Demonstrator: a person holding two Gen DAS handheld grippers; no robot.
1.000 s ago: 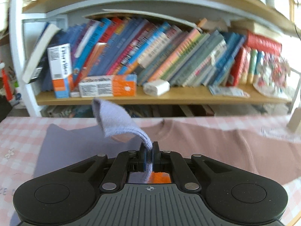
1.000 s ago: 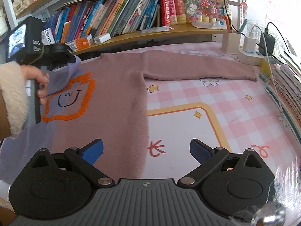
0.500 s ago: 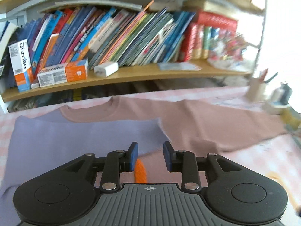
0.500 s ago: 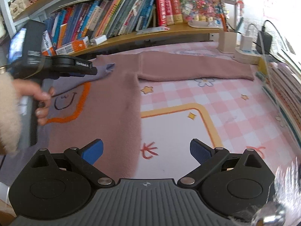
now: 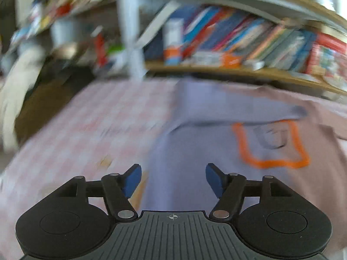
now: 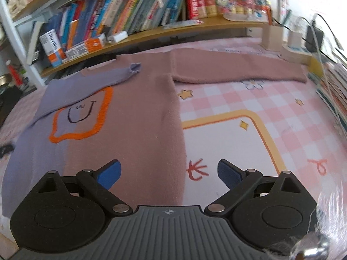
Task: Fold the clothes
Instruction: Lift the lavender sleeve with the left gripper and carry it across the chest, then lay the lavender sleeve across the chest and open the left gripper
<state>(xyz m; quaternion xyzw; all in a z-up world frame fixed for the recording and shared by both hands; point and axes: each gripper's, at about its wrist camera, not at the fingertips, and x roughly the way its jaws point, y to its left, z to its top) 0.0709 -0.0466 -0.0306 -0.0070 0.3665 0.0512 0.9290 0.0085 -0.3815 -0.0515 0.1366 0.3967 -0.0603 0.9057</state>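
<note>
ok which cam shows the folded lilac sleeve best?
Right wrist. It is sharp there: the lilac sleeve lies diagonally across the sweater chest, cuff near the collar, covering the top of the orange patch. Left wrist shows the same sleeve closer, but motion-blurred.

Two low claw-mounted views (shelf-facing) sharing the sweater (image 5: 195, 143) (image 6: 134, 117).
</note>
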